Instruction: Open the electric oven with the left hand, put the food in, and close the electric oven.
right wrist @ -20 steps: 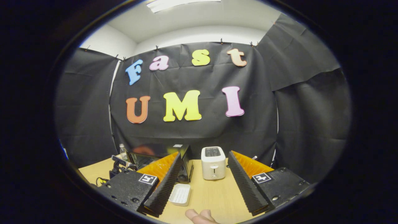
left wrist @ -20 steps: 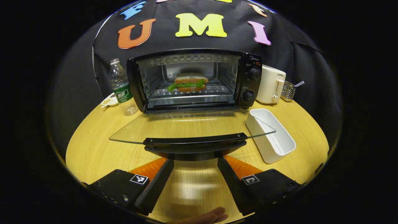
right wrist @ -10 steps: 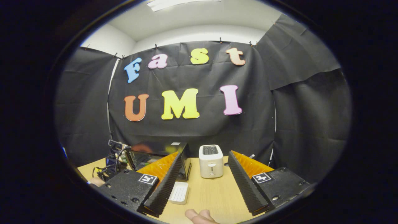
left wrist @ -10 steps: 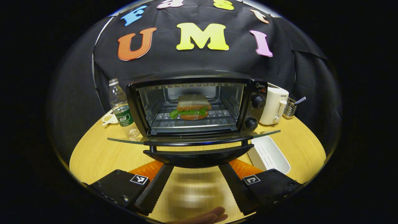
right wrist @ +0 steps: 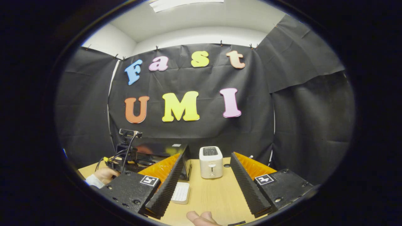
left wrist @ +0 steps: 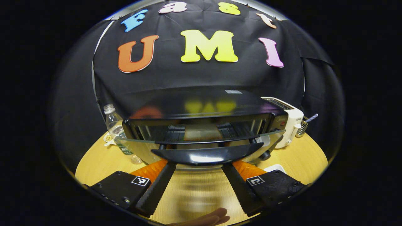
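Observation:
In the left gripper view the black electric oven (left wrist: pixel 201 106) stands at the back of the round wooden table (left wrist: pixel 94 160). Its glass door (left wrist: pixel 150 142) is tilted partway up and I see it nearly edge-on. The sandwich (left wrist: pixel 202 133) lies on the rack inside, dim behind the glass. My left gripper (left wrist: pixel 198 165) is open, its fingertips right under the door's black handle (left wrist: pixel 207 155). My right gripper (right wrist: pixel 207 156) is open and holds nothing, hovering over the table to the right of the oven (right wrist: pixel 163 150). In the right gripper view a hand (right wrist: pixel 103 175) holds the left gripper at the oven's front.
A water bottle (left wrist: pixel 114 125) and a small dish (left wrist: pixel 108 138) stand left of the oven. A white toaster (left wrist: pixel 293 122) and a wire utensil rack (left wrist: pixel 306 125) stand on its right. A white tray (right wrist: pixel 181 193) lies on the table before the oven's right side.
The oven door has swung up from lying flat to partway shut, with my left gripper rising beneath its handle. My right gripper has hardly moved.

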`<state>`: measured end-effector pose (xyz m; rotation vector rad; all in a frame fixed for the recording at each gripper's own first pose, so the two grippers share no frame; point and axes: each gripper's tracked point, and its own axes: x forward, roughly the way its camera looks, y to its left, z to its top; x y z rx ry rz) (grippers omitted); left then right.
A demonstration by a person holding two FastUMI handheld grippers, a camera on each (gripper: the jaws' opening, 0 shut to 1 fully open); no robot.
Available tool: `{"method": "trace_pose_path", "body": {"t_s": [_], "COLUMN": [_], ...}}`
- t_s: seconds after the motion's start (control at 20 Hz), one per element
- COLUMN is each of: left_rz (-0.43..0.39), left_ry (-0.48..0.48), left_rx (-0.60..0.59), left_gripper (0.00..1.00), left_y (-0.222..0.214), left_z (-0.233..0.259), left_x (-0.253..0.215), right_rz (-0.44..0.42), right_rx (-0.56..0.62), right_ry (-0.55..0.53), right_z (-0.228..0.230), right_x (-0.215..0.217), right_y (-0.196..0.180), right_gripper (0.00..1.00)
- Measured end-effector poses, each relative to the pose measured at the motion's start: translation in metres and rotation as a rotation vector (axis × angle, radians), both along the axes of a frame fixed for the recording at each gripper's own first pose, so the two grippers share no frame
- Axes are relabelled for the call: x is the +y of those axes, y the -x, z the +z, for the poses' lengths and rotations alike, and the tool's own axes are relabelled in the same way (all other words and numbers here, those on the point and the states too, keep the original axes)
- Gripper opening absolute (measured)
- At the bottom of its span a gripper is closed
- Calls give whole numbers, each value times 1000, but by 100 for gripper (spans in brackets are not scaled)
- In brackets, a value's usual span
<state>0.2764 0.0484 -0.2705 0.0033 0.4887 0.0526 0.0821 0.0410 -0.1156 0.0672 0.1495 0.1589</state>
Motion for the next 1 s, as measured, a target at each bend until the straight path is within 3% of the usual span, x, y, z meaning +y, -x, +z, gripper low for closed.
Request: {"method": "trace_pose_path", "body": {"t_s": [0.3, 1.0], "left_rz": [6, 56], "left_ry": [-29, -44], "left_rx": [-134, -412], "left_gripper": [96, 95], "left_y": [44, 226], "left_z": [81, 217], "left_x": [-5, -4], "right_rz": [-20, -37], "right_rx": [-33, -80], "right_ry": [-6, -30], "right_z": [15, 46], "right_x": [-12, -31], "right_y": [30, 81], "right_gripper": [96, 96]}}
